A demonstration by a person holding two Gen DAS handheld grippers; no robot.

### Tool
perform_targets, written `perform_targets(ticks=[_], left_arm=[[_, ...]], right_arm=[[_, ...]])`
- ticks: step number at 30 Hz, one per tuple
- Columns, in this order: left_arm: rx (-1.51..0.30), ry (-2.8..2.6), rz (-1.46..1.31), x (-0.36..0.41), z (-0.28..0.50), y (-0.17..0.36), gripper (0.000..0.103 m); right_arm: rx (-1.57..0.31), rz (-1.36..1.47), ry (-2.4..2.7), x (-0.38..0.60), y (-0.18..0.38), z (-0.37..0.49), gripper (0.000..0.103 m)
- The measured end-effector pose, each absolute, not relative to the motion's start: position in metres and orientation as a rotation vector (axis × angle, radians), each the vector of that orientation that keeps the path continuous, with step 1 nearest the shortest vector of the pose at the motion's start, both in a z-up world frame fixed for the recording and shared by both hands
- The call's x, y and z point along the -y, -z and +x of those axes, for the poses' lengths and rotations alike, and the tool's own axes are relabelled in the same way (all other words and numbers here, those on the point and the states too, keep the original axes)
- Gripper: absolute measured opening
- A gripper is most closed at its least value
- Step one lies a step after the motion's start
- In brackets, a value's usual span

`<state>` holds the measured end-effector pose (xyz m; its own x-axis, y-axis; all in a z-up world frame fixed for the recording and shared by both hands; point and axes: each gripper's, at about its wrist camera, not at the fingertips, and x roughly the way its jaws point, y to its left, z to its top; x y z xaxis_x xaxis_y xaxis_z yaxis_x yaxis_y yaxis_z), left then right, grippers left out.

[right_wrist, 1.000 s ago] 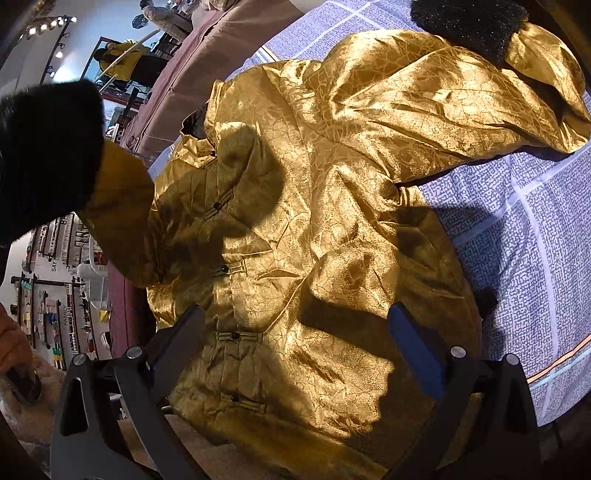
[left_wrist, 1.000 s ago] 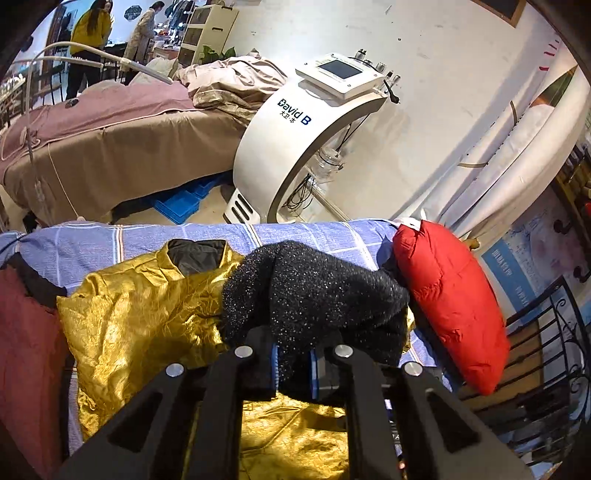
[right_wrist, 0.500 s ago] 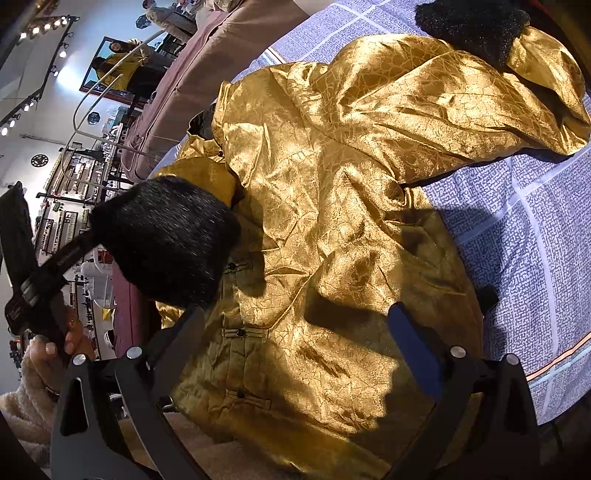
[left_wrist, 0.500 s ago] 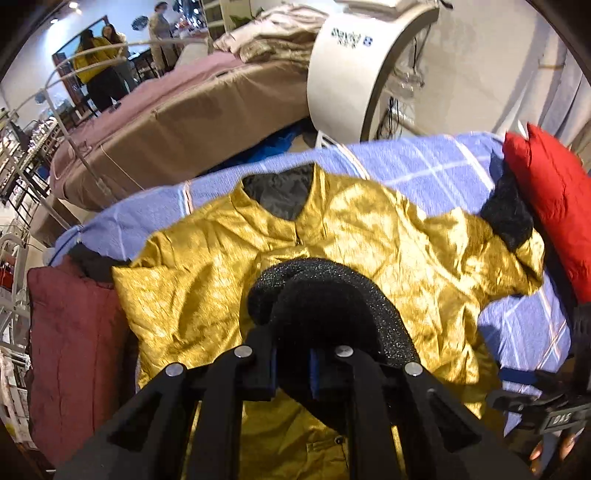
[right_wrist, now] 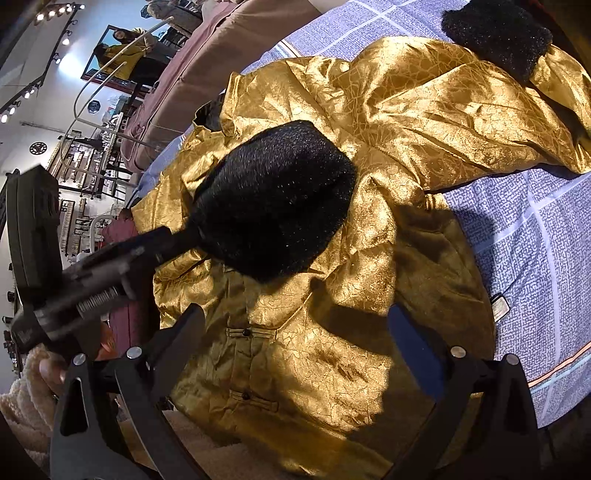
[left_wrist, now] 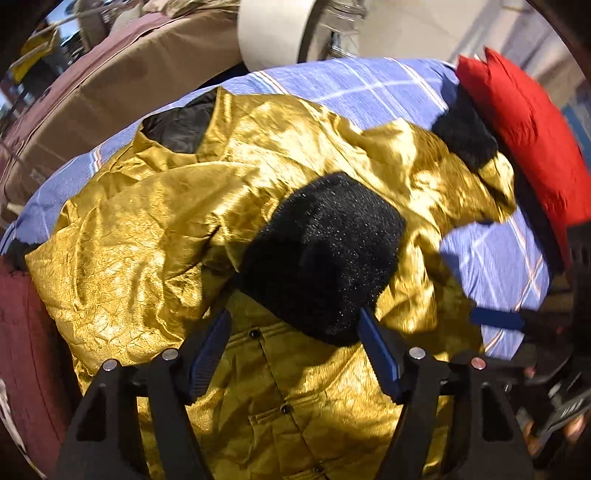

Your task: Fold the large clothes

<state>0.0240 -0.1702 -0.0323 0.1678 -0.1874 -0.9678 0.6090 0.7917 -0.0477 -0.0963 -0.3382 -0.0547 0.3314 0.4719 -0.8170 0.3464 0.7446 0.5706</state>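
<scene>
A gold satin jacket (left_wrist: 166, 240) (right_wrist: 424, 110) lies front up on a blue checked bed cover (left_wrist: 351, 85). One sleeve is folded across its chest, and that sleeve's black fuzzy cuff (left_wrist: 321, 251) (right_wrist: 273, 195) rests on the button line. My left gripper (left_wrist: 291, 321) points steeply down at this cuff. Its jaws are opening, with the cuff's near end between them and the left pad clear of it. The other black cuff (left_wrist: 463, 136) (right_wrist: 495, 33) lies at the far sleeve end. My right gripper (right_wrist: 295, 317) hovers open over the jacket's lower front, with nothing between its fingers.
A red cushion (left_wrist: 528, 129) lies at the bed's right edge and a dark red one (left_wrist: 22, 350) at the left. Behind stand a brown-covered bed (left_wrist: 110, 74) and a white machine (left_wrist: 273, 33). A person's hand (right_wrist: 48, 369) holds the left gripper.
My left gripper came down with the black cuff, laid the sleeve across the jacket's chest, and its jaws have spread off the cuff. The right gripper has stayed put.
</scene>
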Motion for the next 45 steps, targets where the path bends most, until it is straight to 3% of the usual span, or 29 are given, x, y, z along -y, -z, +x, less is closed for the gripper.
perform_targets(ticks=[1, 3, 4, 5, 8, 11, 14, 17, 20, 23, 24, 25, 27, 28, 33, 36, 38, 41, 44, 45], left_arm=[[-1.249, 0.604, 0.425, 0.167, 0.017, 0.029, 0.070], [-1.155, 0.624, 0.456, 0.152, 0.006, 0.016, 0.082], [-1.113, 0.611, 0.442, 0.137, 0.005, 0.010, 0.096], [-1.088, 0.587, 0.419, 0.121, 0.008, 0.006, 0.097], [-1.194, 0.495, 0.325, 0.063, 0.041, 0.026, 0.097], [-1.359, 0.403, 0.171, 0.008, 0.075, 0.059, 0.097], [-1.462, 0.331, -0.168, -0.047, 0.097, 0.076, 0.097], [-1.456, 0.307, -0.512, -0.087, 0.097, 0.082, 0.097], [-1.500, 0.244, -0.600, -0.101, 0.101, 0.100, 0.097], [-1.553, 0.193, -0.516, -0.098, 0.111, 0.117, 0.097], [-1.560, 0.186, -0.483, -0.098, 0.114, 0.122, 0.097], [-1.571, 0.171, -0.451, -0.095, 0.120, 0.127, 0.097], [-1.595, 0.120, -0.390, -0.091, 0.131, 0.135, 0.094], [-1.594, 0.083, -0.339, -0.091, 0.138, 0.136, 0.091], [-1.559, -0.027, -0.352, -0.125, 0.149, 0.123, 0.064], [-1.562, -0.012, -0.314, -0.132, 0.147, 0.120, 0.059], [-1.553, -0.002, -0.298, -0.134, 0.144, 0.117, 0.058], [-1.547, 0.018, -0.283, -0.137, 0.138, 0.114, 0.058], [-1.540, 0.029, -0.225, -0.135, 0.131, 0.112, 0.058], [-1.539, 0.024, -0.209, -0.134, 0.129, 0.113, 0.058]], right_arm=[[-1.268, 0.781, -0.091, 0.339, 0.055, -0.097, 0.098], [-1.269, 0.783, -0.087, 0.340, 0.055, -0.099, 0.098], [-1.267, 0.778, -0.087, 0.340, 0.055, -0.099, 0.098], [-1.264, 0.771, -0.095, 0.339, 0.054, -0.098, 0.098], [-1.260, 0.812, -0.166, 0.332, 0.056, -0.091, 0.098], [-1.190, 1.074, -0.271, 0.336, 0.068, -0.080, 0.098], [-1.181, 1.301, -0.199, 0.345, 0.094, -0.068, 0.098], [-1.234, 1.375, -0.174, 0.341, 0.119, -0.050, 0.098], [-1.176, 1.431, -0.223, 0.331, 0.128, -0.034, 0.098], [-1.110, 1.376, -0.239, 0.324, 0.120, -0.011, 0.096], [-1.123, 1.340, -0.243, 0.321, 0.118, -0.003, 0.082], [-1.148, 1.304, -0.253, 0.317, 0.118, 0.006, 0.046], [-1.192, 1.243, -0.272, 0.311, 0.119, 0.020, 0.020], [-1.207, 1.194, -0.287, 0.307, 0.117, 0.026, 0.017], [-1.274, 0.793, -0.468, 0.261, 0.073, 0.063, 0.014], [-1.199, 0.393, -0.633, 0.220, 0.018, 0.076, 0.014], [-1.137, 0.274, -0.714, 0.214, -0.011, 0.076, 0.014], [-1.116, 0.483, -0.697, 0.255, -0.023, 0.093, 0.014], [-1.140, 0.949, -0.519, 0.329, 0.017, 0.105, 0.017], [-1.142, 1.042, -0.435, 0.347, 0.031, 0.104, 0.038]])
